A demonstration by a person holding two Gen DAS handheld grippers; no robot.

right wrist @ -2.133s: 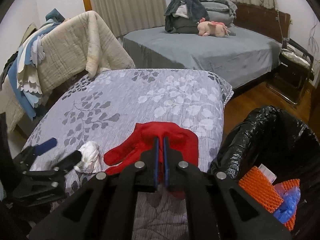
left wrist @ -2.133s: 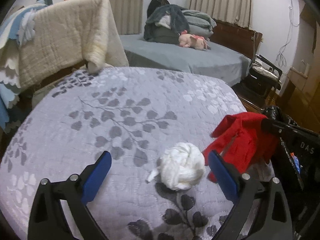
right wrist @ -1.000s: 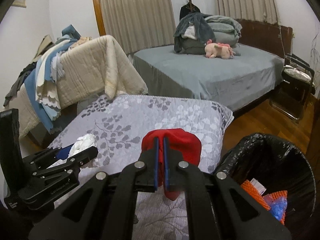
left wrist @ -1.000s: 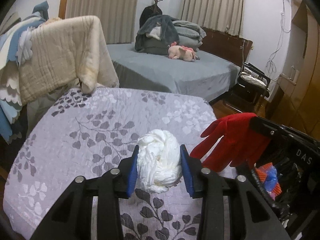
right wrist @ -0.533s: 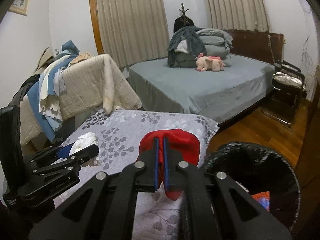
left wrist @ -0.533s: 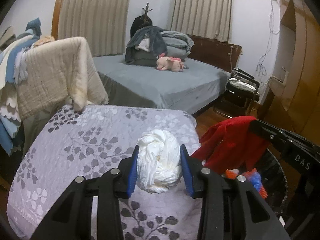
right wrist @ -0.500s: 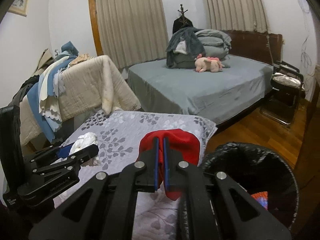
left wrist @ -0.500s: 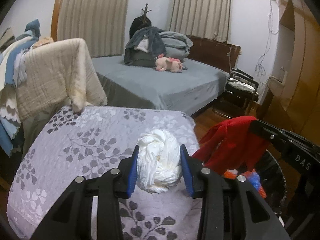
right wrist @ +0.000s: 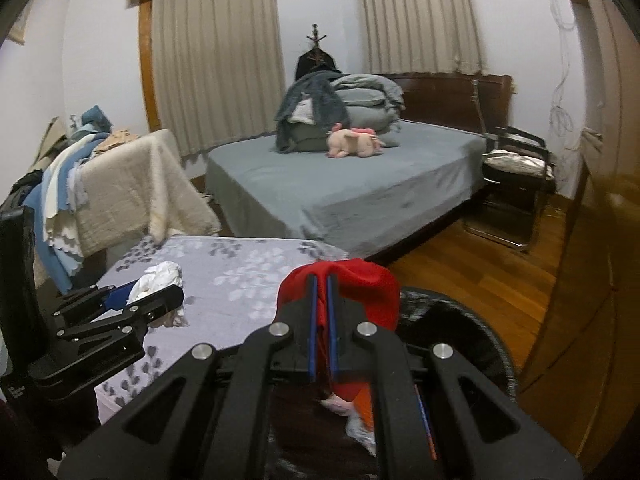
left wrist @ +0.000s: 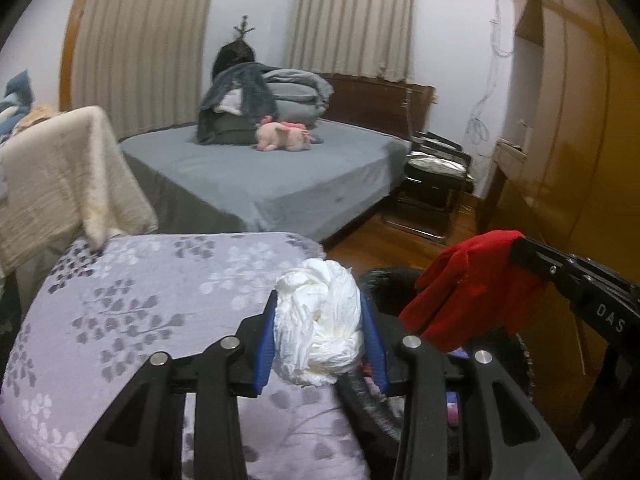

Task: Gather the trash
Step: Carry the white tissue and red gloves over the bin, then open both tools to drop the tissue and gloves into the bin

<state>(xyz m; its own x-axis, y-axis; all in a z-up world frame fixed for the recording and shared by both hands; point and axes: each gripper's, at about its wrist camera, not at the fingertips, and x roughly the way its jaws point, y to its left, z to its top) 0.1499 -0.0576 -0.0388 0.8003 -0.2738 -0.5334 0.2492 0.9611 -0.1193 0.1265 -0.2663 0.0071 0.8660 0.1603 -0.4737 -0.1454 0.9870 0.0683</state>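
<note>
- Tissue wad (left wrist: 320, 320), white and crumpled, sat pinched between the blue pads of the left gripper (left wrist: 320, 330), held clear of the grey leaf-print quilt (left wrist: 132, 312) and right at the near rim of the bin.
- From the right wrist view the same wad (right wrist: 160, 280) showed at the tip of the left gripper (right wrist: 140, 300), above the quilt (right wrist: 240, 268).
- Red glove (right wrist: 360, 284) was clamped in the right gripper (right wrist: 321, 320); its fingers (right wrist: 312, 320) stood almost together, with only the thin fabric between them.
- In the left wrist view the glove (left wrist: 468, 292) hung limp from the right gripper's tip, its cloth drooping above the bin.
- Black-lined trash bin (right wrist: 472, 332) stood on the wooden floor (right wrist: 480, 272) just beside the quilt's edge, below both grippers; bits of orange and pink rubbish showed inside it, partly hidden by the right gripper's frame.
- The bin's dark rim (left wrist: 384, 276) also showed behind the wad in the left wrist view.
- Beyond the quilt lay a bed with a grey sheet (right wrist: 360, 188), carrying a heap of folded bedding (right wrist: 340, 108) and a pink plush toy (right wrist: 352, 142).
- A cream blanket (right wrist: 136, 184) was draped over a piece of furniture to the left, with blue and white cloths piled beside it.
- A black chair (right wrist: 516, 176) stood to the right of the bed, and beige curtains (right wrist: 220, 60) covered the windows behind.
</note>
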